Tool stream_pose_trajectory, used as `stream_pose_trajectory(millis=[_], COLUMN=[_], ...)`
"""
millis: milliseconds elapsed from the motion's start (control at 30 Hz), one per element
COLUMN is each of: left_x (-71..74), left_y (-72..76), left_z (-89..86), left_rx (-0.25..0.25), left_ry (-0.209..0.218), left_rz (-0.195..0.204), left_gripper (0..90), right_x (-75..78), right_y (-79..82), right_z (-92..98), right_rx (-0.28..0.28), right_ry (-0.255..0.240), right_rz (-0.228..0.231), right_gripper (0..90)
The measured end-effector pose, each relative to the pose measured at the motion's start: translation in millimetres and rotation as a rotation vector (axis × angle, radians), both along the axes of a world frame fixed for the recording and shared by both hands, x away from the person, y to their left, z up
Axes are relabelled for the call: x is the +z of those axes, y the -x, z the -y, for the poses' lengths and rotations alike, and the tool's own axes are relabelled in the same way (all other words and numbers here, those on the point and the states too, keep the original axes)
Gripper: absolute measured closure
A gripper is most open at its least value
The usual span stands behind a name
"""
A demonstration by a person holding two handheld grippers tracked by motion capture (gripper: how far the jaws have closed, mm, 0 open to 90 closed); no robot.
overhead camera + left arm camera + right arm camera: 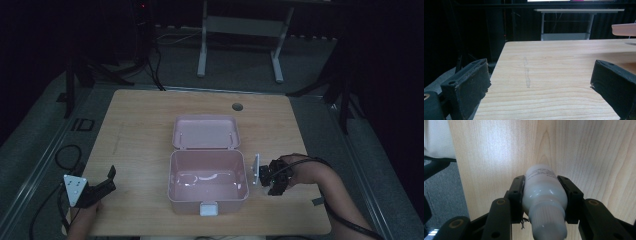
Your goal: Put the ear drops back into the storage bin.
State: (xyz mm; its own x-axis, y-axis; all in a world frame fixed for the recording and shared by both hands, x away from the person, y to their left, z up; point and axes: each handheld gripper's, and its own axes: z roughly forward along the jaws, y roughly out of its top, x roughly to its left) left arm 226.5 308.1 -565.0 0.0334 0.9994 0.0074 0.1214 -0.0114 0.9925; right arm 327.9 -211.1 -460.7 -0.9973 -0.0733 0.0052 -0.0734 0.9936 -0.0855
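1 white bottle (544,195) clamped in right tool (541,195), above table (499,150).

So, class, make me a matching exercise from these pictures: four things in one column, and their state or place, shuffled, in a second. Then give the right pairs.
Things:
1. pink box
2. white bottle
3. left tool
4. round hole

States or places:
A. jaws wide apart, nothing between them
B. near the far edge of the table
C. lid open, standing in the middle of the table
D. clamped between the jaws of the right tool

Pairs: 1-C, 2-D, 3-A, 4-B
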Motion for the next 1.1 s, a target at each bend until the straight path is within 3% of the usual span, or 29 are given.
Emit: stream_pose_trajectory(millis=[1100], left_x=[0.0], left_y=[0.1], left_z=[-0.3], left_rx=[0.003], left_ry=[0.002], left_rz=[0.002], left_gripper=[2.3], right_x=[65.7], right_y=[3.6], right_z=[-13.8], right_rx=[-0.018], right_ry=[0.009], right_rz=[0.039], right_gripper=[59.3])
